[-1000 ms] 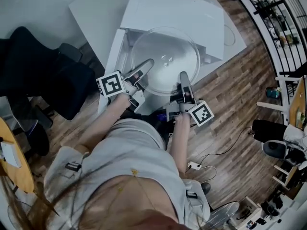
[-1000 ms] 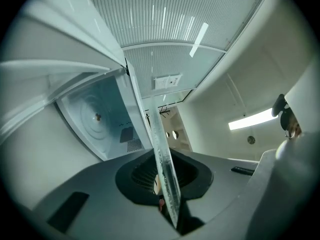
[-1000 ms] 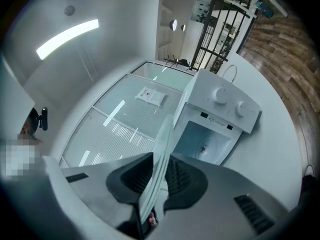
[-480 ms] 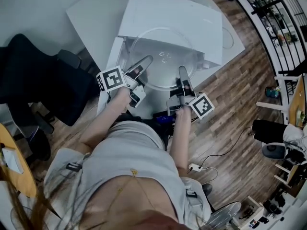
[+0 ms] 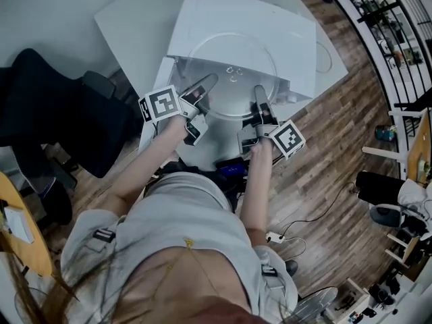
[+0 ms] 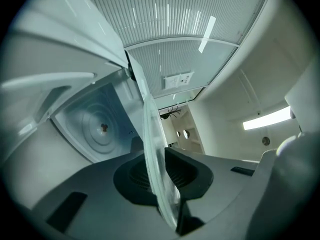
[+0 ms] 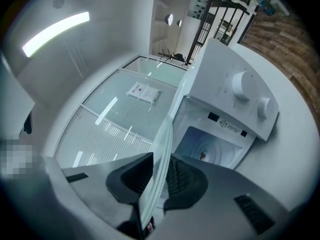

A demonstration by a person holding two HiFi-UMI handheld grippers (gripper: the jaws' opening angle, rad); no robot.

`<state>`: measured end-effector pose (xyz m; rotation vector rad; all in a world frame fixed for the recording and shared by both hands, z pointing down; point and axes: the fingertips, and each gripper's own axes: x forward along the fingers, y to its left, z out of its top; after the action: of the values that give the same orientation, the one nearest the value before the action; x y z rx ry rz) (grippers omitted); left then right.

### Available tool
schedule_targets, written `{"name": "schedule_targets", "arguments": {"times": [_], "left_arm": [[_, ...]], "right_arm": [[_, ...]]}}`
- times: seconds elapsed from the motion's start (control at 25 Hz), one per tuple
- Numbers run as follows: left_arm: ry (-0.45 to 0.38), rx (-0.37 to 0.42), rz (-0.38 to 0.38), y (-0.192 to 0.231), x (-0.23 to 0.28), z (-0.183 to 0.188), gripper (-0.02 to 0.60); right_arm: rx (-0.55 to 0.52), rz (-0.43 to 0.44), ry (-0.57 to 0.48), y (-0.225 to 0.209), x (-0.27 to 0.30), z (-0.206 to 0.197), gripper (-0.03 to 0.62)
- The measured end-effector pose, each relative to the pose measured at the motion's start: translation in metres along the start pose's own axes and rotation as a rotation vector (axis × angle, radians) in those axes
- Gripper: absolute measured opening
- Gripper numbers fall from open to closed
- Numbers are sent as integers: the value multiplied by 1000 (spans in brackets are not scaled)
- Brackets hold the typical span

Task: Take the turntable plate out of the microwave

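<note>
While its two dark pads press together, the left gripper (image 6: 161,176) bites tight on the rim of the turntable plate (image 5: 233,66). The right gripper (image 7: 157,179) pinches the rim on the other side in the same way. That makes two claws and one plate. The plate is clear glass, round, thin and smooth. It lies flat, face up, so each gripper view sees it only edge-on, like a pale line running toward the oven. Being round, it has no long side. It hangs in the air just in front of the open microwave (image 5: 250,19), a white box with two round knobs (image 7: 240,91) on a white table (image 5: 135,19). Inside, the oven floor (image 7: 200,149) has rings.
</note>
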<state>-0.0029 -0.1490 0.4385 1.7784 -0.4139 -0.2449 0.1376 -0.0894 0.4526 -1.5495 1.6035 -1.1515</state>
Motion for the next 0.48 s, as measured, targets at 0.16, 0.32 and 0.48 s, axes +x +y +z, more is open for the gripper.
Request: {"name": "schedule_targets", "arguments": {"times": [0.16, 0.32, 0.48], "left_arm": [[4, -14, -5, 1, 7, 1, 54], [13, -48, 1, 1, 6, 1, 54], [4, -139, -30, -4, 6, 4, 54]], "right_arm": [[4, -21, -11, -2, 9, 8, 69], [-43, -14, -1, 6, 13, 14, 75], [-84, 39, 11, 14, 14, 18, 85]]}}
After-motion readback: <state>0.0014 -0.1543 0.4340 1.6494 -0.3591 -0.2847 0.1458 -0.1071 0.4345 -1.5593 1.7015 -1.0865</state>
